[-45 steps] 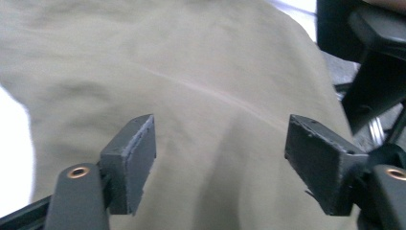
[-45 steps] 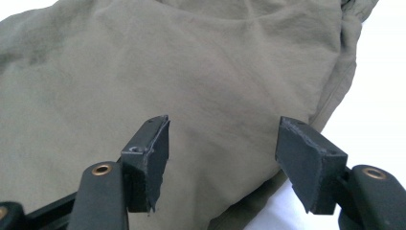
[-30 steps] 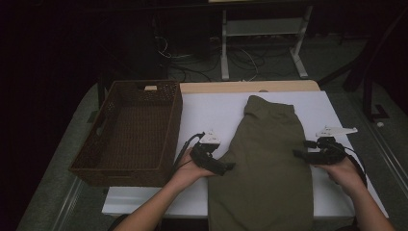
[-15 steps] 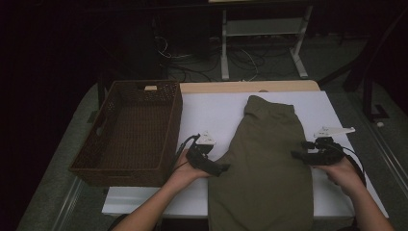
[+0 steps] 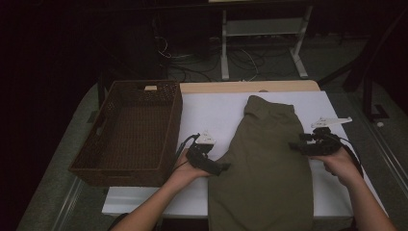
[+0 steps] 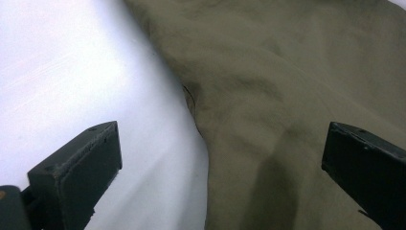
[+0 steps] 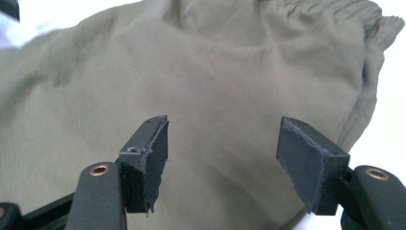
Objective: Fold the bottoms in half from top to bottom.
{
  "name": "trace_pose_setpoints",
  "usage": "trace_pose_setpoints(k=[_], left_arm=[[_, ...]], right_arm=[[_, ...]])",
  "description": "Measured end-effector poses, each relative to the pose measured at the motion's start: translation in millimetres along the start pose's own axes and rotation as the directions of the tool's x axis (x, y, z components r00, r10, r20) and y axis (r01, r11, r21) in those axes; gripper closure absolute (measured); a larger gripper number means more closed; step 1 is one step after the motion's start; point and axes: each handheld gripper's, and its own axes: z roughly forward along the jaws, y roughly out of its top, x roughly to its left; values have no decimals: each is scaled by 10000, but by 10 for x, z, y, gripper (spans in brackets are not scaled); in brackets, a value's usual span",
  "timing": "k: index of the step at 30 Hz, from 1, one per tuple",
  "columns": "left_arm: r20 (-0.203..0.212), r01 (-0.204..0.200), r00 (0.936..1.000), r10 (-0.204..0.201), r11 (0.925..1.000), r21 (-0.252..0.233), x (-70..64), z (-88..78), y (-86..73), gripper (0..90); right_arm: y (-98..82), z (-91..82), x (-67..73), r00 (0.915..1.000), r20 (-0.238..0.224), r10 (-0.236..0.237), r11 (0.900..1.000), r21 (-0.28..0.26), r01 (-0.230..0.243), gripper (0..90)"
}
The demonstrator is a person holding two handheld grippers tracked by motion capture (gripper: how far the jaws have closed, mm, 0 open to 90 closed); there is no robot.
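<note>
Trousers (image 5: 267, 159), olive green, folded lengthwise; lying flat on the white bench (image 5: 211, 115), elastic waistband at far end.

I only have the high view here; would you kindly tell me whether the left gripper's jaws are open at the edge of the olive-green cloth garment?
Observer: Yes, the left gripper is open, its jaws straddling the olive-green cloth garment's edge on the white table.
Operator: And the right gripper?
Observer: The right gripper is open too, with cloth behind the gap, nothing pinched.
Operator: Any detail near it?
Observer: A gathered elastic waistband lies beyond its jaws.
</note>
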Motion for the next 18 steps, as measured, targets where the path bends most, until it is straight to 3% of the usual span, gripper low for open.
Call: trace_pose_setpoints(k=[18], left_arm=[[81,152,9999,-152,9998,91,3,10,-23,0]], right_arm=[[267,144,-199,9990,71,432,9988,-250,-430,354]])
